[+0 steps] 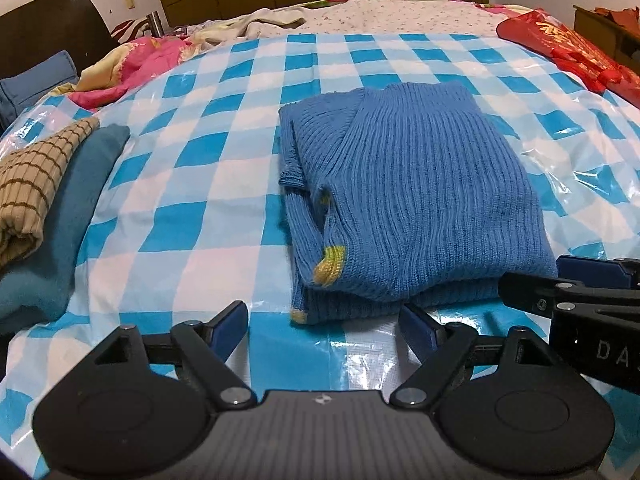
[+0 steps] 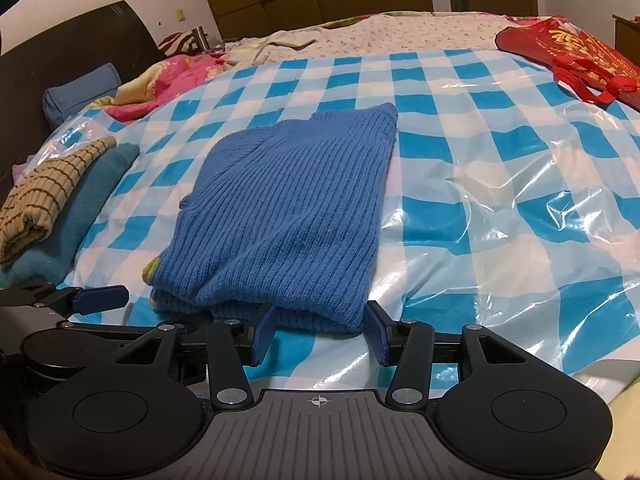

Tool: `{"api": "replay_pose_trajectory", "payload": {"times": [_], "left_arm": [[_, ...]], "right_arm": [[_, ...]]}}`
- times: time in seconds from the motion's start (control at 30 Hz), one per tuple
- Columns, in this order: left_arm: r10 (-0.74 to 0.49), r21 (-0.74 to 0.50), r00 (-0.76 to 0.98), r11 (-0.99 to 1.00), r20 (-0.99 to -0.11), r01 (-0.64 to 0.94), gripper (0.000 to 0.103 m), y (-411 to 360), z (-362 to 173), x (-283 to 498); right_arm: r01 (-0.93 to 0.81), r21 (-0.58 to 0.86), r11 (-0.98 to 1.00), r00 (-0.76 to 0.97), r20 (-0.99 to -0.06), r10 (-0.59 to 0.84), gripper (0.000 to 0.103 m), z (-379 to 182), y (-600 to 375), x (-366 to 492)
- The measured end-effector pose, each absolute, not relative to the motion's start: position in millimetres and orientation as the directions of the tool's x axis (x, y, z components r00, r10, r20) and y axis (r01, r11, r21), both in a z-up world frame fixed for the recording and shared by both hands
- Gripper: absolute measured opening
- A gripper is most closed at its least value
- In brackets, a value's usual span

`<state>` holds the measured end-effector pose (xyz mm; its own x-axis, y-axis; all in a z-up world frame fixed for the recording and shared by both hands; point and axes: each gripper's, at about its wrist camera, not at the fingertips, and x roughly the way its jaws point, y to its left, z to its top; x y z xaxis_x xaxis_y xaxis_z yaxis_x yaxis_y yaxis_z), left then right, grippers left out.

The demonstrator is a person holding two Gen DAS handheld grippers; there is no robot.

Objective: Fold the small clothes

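Note:
A blue ribbed knit sweater (image 1: pixel 416 192) lies folded on the blue-and-white checked plastic sheet (image 1: pixel 192 216), a yellow-tipped cuff (image 1: pixel 330 266) showing at its near left edge. My left gripper (image 1: pixel 324 322) is open and empty, just in front of the sweater's near left corner. In the right wrist view the sweater (image 2: pixel 288 216) lies straight ahead. My right gripper (image 2: pixel 320 328) is open, its fingers either side of the sweater's near edge, not closed on it. The right gripper also shows in the left wrist view (image 1: pixel 568 296).
A folded tan checked garment (image 1: pixel 36 184) lies on a teal one (image 1: pixel 68 216) at the left. A red bag (image 2: pixel 576 56) sits at the far right. Pink bedding (image 1: pixel 148 60), a blue pillow (image 2: pixel 80 92) and a dark headboard (image 1: pixel 48 32) are at the far left.

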<state>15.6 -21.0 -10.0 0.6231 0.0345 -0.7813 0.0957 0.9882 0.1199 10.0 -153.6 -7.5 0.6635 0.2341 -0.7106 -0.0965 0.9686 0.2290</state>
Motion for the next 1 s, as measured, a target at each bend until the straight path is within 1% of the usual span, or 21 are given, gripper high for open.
{"api": "replay_pose_trajectory", "payload": {"times": [0.37,1.0], "left_arm": [[-0.028,0.019,0.583,0.997,-0.812,0.074,0.092,-9.3,-12.2,19.0],[-0.034,0.006,0.583,0.998,-0.812,0.067,0.092,-4.8,-15.1,17.8]], "right_arm": [[-0.082,0.222,0.972,0.661,-0.717,0.22,0.049,-3.3,-149.4,11.0],[-0.052,0.172,0.984,0.66,-0.733,0.163,0.05,2.2,-140.8,9.4]]}}
